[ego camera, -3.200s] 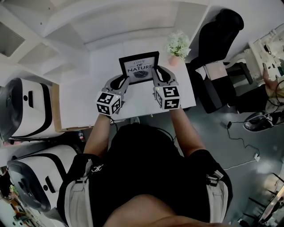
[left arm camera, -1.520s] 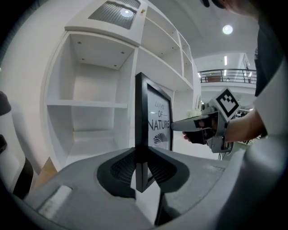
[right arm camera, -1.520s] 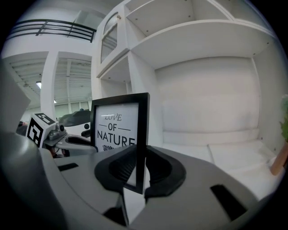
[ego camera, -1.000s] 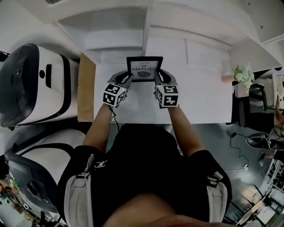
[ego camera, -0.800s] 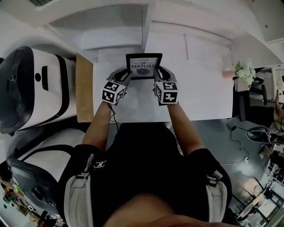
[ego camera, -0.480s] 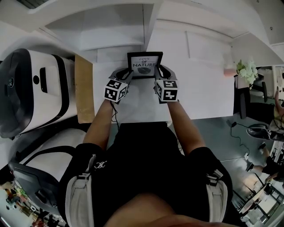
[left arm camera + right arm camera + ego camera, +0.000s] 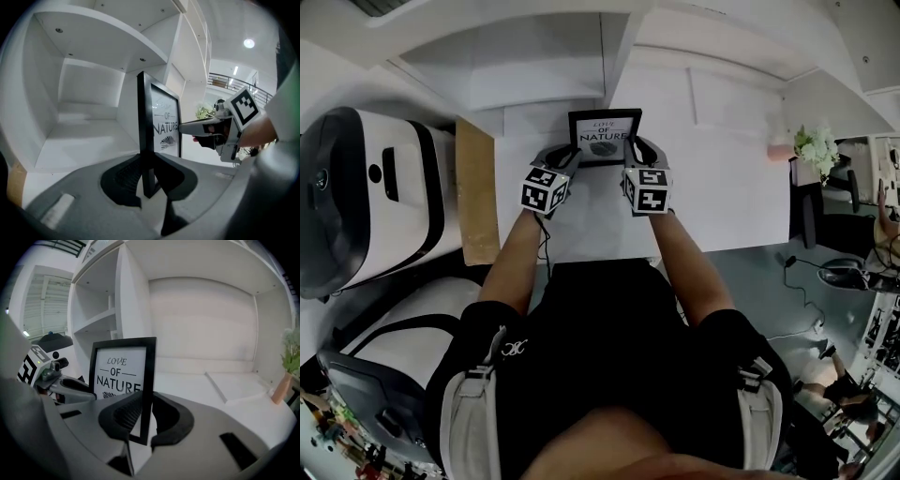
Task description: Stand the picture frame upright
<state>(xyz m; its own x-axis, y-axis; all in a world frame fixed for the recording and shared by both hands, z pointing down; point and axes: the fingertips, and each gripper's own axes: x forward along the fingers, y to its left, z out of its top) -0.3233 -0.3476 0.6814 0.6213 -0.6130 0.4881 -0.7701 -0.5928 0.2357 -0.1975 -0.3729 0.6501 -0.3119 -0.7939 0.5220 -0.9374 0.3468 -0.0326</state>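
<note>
Right now we see the black rectangular picture frame (image 7: 605,138) (image 7: 145,140) (image 7: 124,366) standing upright over the white tabletop (image 7: 722,206), toward its far left part, just before the white shelf unit (image 7: 544,66) that rises along the tabletop's far edge. Its moulding is thin and dark around a white print that reads "LOVE OF NATURE" in black letters above a dark leaf-like mark. From the head view the face looks short and foreshortened; the two gripper views show the side rails straight up and down. We cannot tell whether its lower edge touches the tabletop.

We hold it from both sides. The left gripper (image 7: 572,155) (image 7: 149,180) has its jaws drawn in narrow, pads pressed on the frame's left rail. The right gripper (image 7: 635,150) (image 7: 140,420) clamps the right rail in the same way.

About three seconds ago the frame leaned back with its face turned up to us, and the small white-flowered plant in a pink pot (image 7: 814,150) stood just beside its right corner. Now the face is nearly vertical, and the plant sits well apart, at the tabletop's right end. Both grips are on the same rails as before. The light wooden board (image 7: 476,192) lies against the tabletop's left edge.
</note>
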